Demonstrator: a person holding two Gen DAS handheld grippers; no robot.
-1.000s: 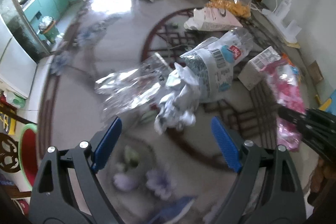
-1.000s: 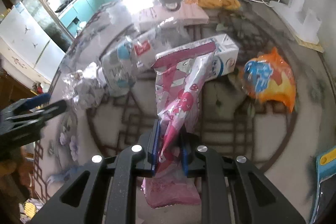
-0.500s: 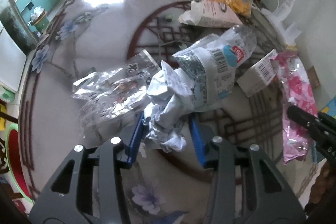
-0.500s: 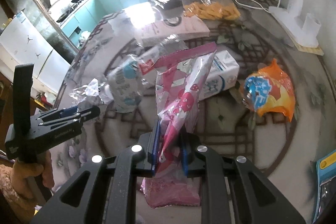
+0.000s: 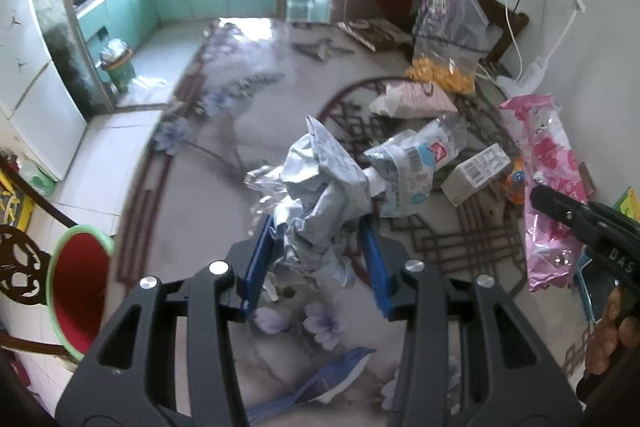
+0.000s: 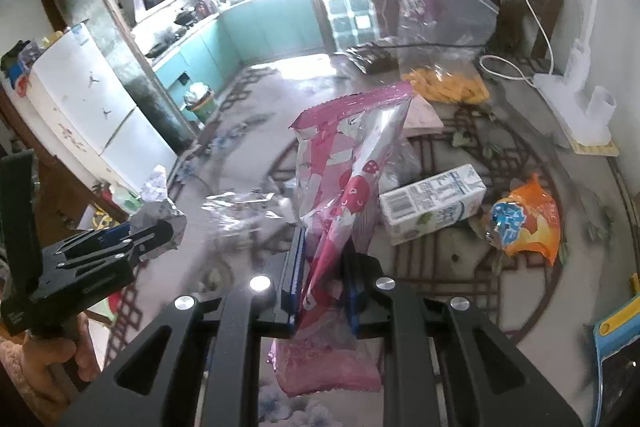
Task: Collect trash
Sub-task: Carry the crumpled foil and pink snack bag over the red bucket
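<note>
Left gripper [image 5: 316, 259] pinching crumpled paper [image 5: 320, 195]; right gripper [image 6: 323, 279] pinching pink wrapper [image 6: 344, 163]

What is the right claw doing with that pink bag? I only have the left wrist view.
Observer: The right claw is shut on the pink bag. The bag sticks up above the jaws and hangs out below them.
Operator: Is anything hidden behind the carton?
Observer: An orange snack bag lies beside it, with neither claw on it.
</note>
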